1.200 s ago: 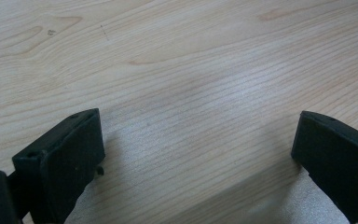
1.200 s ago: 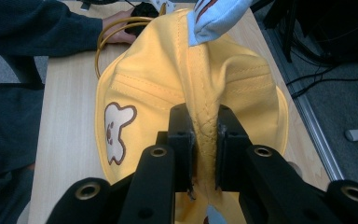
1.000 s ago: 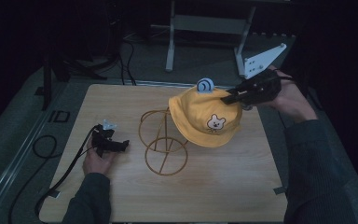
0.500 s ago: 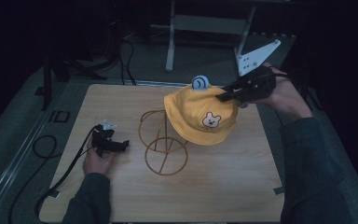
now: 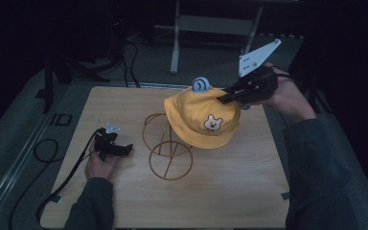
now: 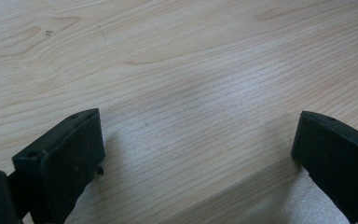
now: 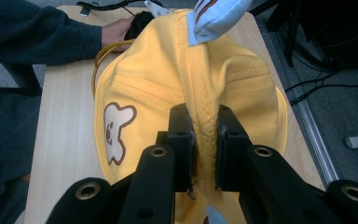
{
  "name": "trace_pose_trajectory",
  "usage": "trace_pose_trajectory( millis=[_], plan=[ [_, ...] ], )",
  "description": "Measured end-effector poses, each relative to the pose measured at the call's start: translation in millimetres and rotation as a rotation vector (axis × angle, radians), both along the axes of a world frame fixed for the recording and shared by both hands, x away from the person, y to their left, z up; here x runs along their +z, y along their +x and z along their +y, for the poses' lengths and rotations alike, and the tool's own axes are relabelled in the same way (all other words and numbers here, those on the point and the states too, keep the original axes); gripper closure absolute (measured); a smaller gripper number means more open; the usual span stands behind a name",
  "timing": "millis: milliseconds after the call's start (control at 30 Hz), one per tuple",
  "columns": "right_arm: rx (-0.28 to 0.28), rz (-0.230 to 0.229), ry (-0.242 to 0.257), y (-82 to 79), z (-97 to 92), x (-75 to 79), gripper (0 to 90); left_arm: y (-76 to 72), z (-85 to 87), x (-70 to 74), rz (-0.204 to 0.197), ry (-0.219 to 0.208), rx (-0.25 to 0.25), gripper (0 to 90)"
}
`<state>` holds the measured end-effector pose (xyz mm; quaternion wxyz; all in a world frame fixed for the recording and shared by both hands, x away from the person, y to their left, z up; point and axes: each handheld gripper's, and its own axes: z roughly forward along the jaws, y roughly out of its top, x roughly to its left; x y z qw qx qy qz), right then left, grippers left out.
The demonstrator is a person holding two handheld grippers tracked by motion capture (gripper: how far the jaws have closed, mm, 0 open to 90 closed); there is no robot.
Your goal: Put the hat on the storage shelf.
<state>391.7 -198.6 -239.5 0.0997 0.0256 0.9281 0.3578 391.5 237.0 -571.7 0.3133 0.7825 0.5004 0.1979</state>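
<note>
Right tool [image 7: 200, 135] clenched on yellow hat [image 5: 196, 115] w/ bear patch, blue ear; left tool [image 6: 196, 154] released.

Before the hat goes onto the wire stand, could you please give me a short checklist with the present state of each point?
1. Right gripper clamped on the yellow hat: ok, its jaws pinch a seam fold of the crown.
2. Hat lifted free of the table: cannot tell, its brim hangs low by the stand.
3. Wire stand upright on the table: ok.
4. Hat centred over the stand's top loop: not ok, it hangs to the right of the loop and partly covers it.
5. Left gripper away from the stand: ok, it rests on the table to the left, jaws open with nothing between them.
</note>
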Motion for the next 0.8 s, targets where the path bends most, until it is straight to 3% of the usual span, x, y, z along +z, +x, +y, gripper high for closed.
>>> trace_pose_trajectory(
  millis=[800],
  plan=[
    [0.035, 0.0, -0.056, 4.7, 35.0, 3.3, 79.7, 0.0, 0.0, 0.0, 0.0, 0.0, 0.0, 2.2]
  ],
)
